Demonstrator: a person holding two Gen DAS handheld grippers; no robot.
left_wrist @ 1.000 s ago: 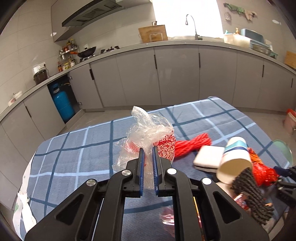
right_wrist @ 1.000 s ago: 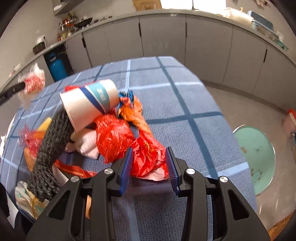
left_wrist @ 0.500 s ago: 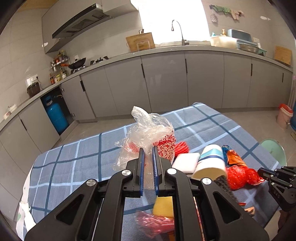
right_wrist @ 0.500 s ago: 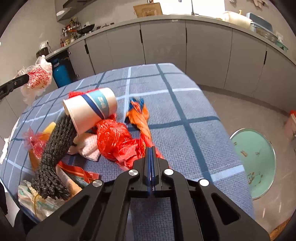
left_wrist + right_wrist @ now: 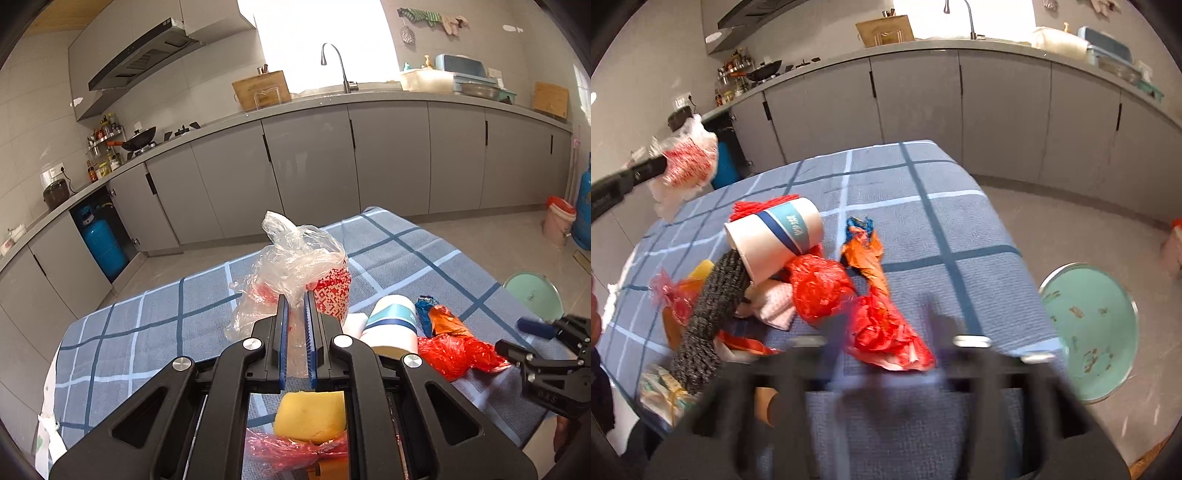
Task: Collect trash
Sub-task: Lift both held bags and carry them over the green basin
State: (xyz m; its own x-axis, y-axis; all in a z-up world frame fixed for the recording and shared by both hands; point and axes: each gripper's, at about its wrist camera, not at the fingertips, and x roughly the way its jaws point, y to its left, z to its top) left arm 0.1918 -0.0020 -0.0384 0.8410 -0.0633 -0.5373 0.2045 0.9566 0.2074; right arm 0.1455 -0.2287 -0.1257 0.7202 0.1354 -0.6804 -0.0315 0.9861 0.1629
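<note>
My left gripper (image 5: 294, 332) is shut on a clear plastic bag (image 5: 295, 258) with red print, held up above the checked tablecloth (image 5: 147, 332). The same bag (image 5: 689, 162) hangs at the far left of the right wrist view. My right gripper (image 5: 882, 343) is blurred and its jaws are opening. A crumpled red wrapper (image 5: 879, 321) lies on the cloth between them, with neither pad pressing on it. Just beyond it is a heap: a tipped paper cup (image 5: 775, 236), a red bag (image 5: 816, 288), an orange wrapper (image 5: 868, 251) and a grey knitted roll (image 5: 713, 306).
A yellow sponge (image 5: 310, 413) and pink film lie under my left gripper. A round mint-green stool (image 5: 1089, 332) stands on the floor past the table's right edge. Grey kitchen cabinets (image 5: 314, 173) run behind, with a blue gas cylinder (image 5: 99, 243) at the left.
The left gripper carried the bag up and sideways, so more of the trash heap shows below it. The right jaws closed flat together, then sprang apart; the red wrapper stays on the cloth.
</note>
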